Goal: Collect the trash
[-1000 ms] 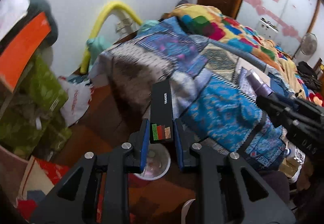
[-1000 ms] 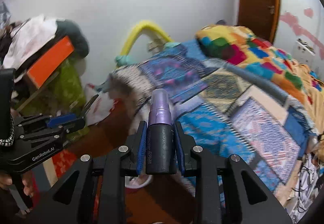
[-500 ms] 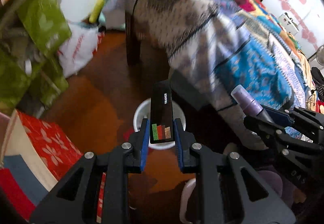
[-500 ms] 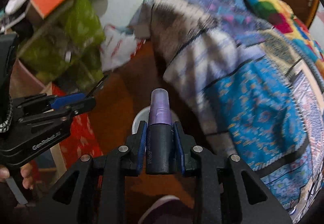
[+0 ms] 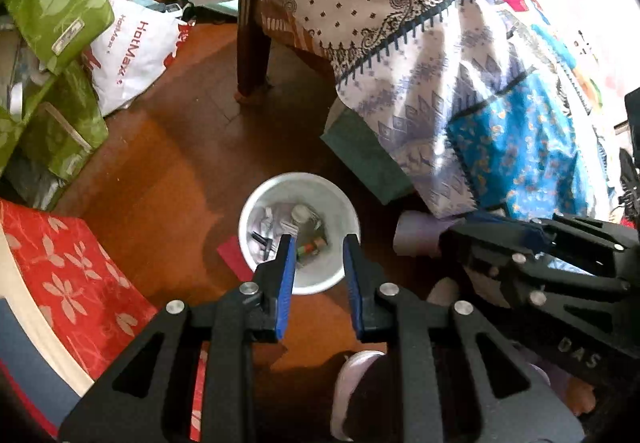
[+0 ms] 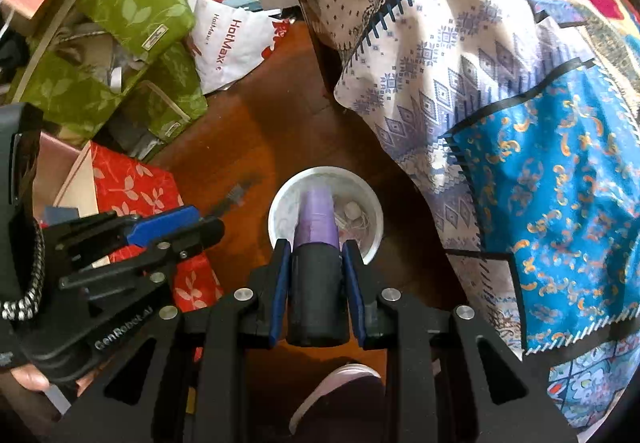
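A white bin (image 5: 301,176) stands on the brown floor with several scraps of trash (image 5: 296,221) inside. My left gripper (image 5: 318,239) hangs right over it, pointing down, jaws a little apart with nothing between them. Beside it on the right is my right gripper (image 5: 454,233), a lilac cap (image 5: 416,237) sticking out of it. In the right wrist view my right gripper (image 6: 314,243) is shut on a black bottle (image 6: 316,291) whose lilac cap points into the bin (image 6: 374,217). The left gripper (image 6: 208,233) is at the left there.
A bed with a patterned cover (image 5: 420,43) overhangs the bin's right side, its wooden leg (image 5: 250,43) behind. Green bags (image 5: 52,3), a white HotMax bag (image 5: 132,55) and a red floral box (image 5: 68,275) crowd the left. A person's shoe (image 5: 352,387) is just below the bin.
Both grippers dropped and tipped downward until the bin came under them. The black box held in the left jaws is gone from them. The right still grips the bottle.
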The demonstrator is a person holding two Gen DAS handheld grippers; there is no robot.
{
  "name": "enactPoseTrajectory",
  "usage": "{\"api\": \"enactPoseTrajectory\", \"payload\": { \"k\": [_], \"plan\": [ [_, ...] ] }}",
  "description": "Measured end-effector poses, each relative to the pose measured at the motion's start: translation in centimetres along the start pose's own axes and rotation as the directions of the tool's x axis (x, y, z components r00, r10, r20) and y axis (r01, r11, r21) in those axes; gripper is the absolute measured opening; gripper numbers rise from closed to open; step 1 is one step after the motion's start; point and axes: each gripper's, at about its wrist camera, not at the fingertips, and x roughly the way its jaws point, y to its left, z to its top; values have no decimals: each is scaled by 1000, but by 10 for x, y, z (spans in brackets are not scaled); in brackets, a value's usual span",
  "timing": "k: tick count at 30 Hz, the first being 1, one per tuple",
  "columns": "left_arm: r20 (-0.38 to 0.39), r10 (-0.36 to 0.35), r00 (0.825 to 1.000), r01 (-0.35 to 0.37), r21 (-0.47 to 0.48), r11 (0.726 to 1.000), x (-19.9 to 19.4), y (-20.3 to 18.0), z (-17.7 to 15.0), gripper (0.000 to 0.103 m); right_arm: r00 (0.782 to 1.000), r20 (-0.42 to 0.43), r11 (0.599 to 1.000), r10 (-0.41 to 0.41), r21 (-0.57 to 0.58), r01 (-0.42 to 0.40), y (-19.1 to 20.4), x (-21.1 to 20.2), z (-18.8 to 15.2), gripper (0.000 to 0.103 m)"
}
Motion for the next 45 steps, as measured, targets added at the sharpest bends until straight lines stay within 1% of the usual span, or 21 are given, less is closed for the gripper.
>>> {"api": "enactPoseTrajectory", "payload": {
  "k": [1,4,9,12,15,19,22,24,25,26,27,28,30,31,35,37,38,39,41,43,45],
  "plan": [
    [-8,16,1000,-16,2,1000,3,1,3,29,1000,-15,1000,10,5,-10,0,3,3,24],
    [-23,57,998,-57,3,998,7,4,6,30,997,-77,999,16,28,-14,-4,10,8,31],
    [-16,61,998,-61,-9,998,-5,9,0,30,998,-64,1000,-2,26,3,-6,3,4,33],
    [21,85,996,-85,9,996,-26,7,-3,30,999,-28,1000,-16,21,17,-9,-14,-3,33],
    [86,78,993,-81,35,996,-58,-2,-6,30,998,52,999,-41,8,40,-10,-45,-17,33],
    [196,55,979,-76,100,992,-113,-25,-13,30,977,196,996,-88,6,88,-6,-103,-44,33],
    [300,-18,954,-30,155,988,-164,-45,-22,30,934,331,990,-136,23,136,0,-155,-71,33],
    [382,-81,921,0,208,978,-206,-62,-33,30,887,427,984,-175,51,170,5,-192,-93,33],
    [406,-97,909,3,226,974,-218,-68,-37,30,861,470,980,-195,68,184,9,-209,-103,33],
    [445,-123,887,7,254,967,-238,-78,-44,30,822,524,974,-224,100,202,13,-231,-119,33],
    [471,-144,870,11,274,962,-252,-83,-49,30,801,549,971,-237,116,208,14,-242,-126,33],
    [504,-182,844,23,305,952,-273,-92,-60,30,771,583,966,-258,142,216,17,-257,-137,33],
    [531,-235,814,48,341,939,-296,-101,-74,30,708,639,953,-302,196,229,24,-285,-157,33],
    [544,-265,796,62,362,930,-309,-106,-83,30,666,668,943,-332,234,235,28,-300,-172,33],
    [592,-346,728,71,437,896,-348,-121,-122,30,554,719,908,-419,335,252,44,-335,-209,33],
    [600,-380,704,78,467,881,-361,-123,-140,32,511,734,894,-448,376,244,50,-347,-230,33],
    [603,-391,695,77,478,875,-365,-125,-148,35,493,737,886,-463,398,237,53,-352,-241,33],
    [608,-397,688,74,485,871,-368,-126,-155,37,485,738,883,-469,409,232,55,-354,-249,33],
    [617,-409,672,69,498,864,-374,-126,-172,51,469,735,871,-490,435,228,62,-357,-264,34],
    [629,-407,663,56,501,864,-376,-125,-186,59,455,724,854,-519,463,237,67,-358,-276,40],
    [638,-396,661,31,504,863,-378,-124,-197,70,439,710,833,-551,499,240,70,-360,-289,67]
  ]
}}
